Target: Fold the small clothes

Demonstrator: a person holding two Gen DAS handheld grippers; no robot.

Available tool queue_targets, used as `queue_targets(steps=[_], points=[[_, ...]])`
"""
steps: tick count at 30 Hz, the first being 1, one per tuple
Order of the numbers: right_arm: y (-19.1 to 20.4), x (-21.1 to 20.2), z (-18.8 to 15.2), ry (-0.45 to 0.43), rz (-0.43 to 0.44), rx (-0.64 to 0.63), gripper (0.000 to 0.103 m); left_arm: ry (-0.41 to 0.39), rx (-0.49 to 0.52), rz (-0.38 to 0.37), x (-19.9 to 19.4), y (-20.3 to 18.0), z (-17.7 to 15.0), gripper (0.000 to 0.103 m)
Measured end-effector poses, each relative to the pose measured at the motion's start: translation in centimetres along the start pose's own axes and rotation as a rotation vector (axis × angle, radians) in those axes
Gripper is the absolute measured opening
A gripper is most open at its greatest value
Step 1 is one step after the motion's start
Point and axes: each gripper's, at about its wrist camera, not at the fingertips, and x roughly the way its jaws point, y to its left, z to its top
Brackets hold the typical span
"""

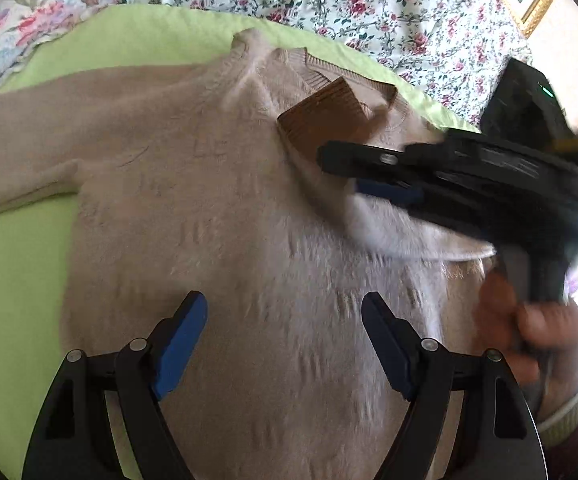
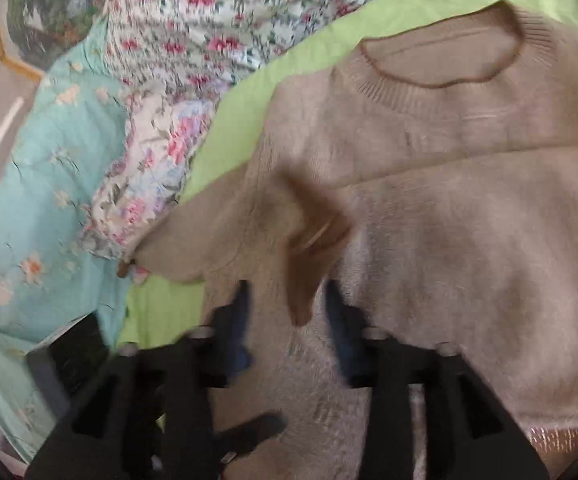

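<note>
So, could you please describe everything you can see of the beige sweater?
The beige fuzzy knit sweater lies flat, front up, on a lime-green sheet, with a ribbed round neckline. One sleeve extends sideways; the other is folded across the chest, its darker brown ribbed cuff lying near the neckline. The right hand-held gripper is at that folded sleeve; its grip is unclear. The left hand-held gripper is open above the body.

Fuzzy beige knit sweater (image 1: 217,208), ribbed brown cuff (image 1: 321,120), smooth matt green sheet (image 1: 17,264).
</note>
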Motion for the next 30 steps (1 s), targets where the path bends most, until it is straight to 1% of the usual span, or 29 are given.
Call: queue_targets(steps=[2,4,6,8,9,10,11,12,13,14,16,18,19,20,21,23,25,26,28,30], points=[[-0.4,-2.5,0.1,-0.061,0.009,-0.002,0.047,-0.003,0.01,-0.006,1.1,-0.8,1.2,0.081],[-1.0,-5.3,0.3,-0.114,-0.007,-0.001,0.047,-0.005,0.023,-0.001,2.3,-1.6,2.3,0.082],[-2.4,-8.9,0.1,-0.187,-0.047,0.002,0.047,-0.011,0.032,0.031,3.5,-1.9,3.6,0.082],[-3.8,-11.7,0.0,-0.243,-0.088,0.012,0.049,-0.028,0.009,0.036,4.2,-1.5,5.1,0.079],[-4.9,-13.5,-0.2,-0.278,-0.123,0.023,0.049,-0.05,-0.015,0.028,4.2,-1.0,5.8,0.072],[-5.7,-14.7,-0.3,-0.3,-0.144,0.033,0.05,-0.065,-0.028,0.023,4.2,-0.7,6.1,0.055],[-6.8,-16.4,-0.6,-0.338,-0.183,0.049,0.05,-0.078,-0.041,0.015,4.1,-0.3,6.5,0.041],[-7.7,-17.5,-0.7,-0.363,-0.211,0.059,0.05,-0.079,-0.043,0.006,4.1,-0.1,6.5,0.006],[-8.4,-18.3,-0.7,-0.381,-0.232,0.067,0.05,-0.08,-0.04,-0.002,3.9,0.0,6.6,0.006],[-9.4,-19.5,-0.8,-0.408,-0.272,0.079,0.05,-0.094,-0.033,0.003,3.4,0.0,6.4,0.006],[-11.4,-20.7,-0.5,-0.429,-0.327,0.103,0.051,-0.174,-0.008,0.009,0.7,0.1,5.2,0.006],[-13.4,-20.8,0.0,-0.432,-0.363,0.13,0.052,-0.217,-0.013,0.029,-0.9,1.0,4.1,0.007],[-14.8,-20.6,0.5,-0.424,-0.384,0.152,0.052,-0.197,-0.022,0.035,-0.5,1.8,3.8,0.007],[-15.6,-20.2,0.9,-0.411,-0.392,0.163,0.052,-0.158,-0.036,0.026,0.2,2.6,3.6,0.007],[-16.2,-19.7,1.4,-0.395,-0.397,0.175,0.052,-0.142,-0.047,0.024,0.4,3.0,3.5,0.007],[-17.3,-18.7,2.6,-0.362,-0.398,0.17,0.052,-0.119,-0.082,0.013,0.8,3.9,3.3,0.012],[-18.1,-17.6,4.0,-0.326,-0.406,0.138,0.052,-0.134,-0.088,-0.002,0.6,4.1,3.2,0.011],[-17.7,-16.9,4.6,-0.309,-0.409,0.126,0.052,-0.15,-0.079,0.006,0.4,3.9,3.0,0.008],[-17.2,-15.9,5.5,-0.289,-0.398,0.098,0.052,-0.167,-0.072,0.023,0.1,3.9,2.8,0.008],[-17.0,-15.7,6.0,-0.29,-0.396,0.083,0.053,-0.181,-0.082,0.043,-0.2,4.1,2.7,0.007]])
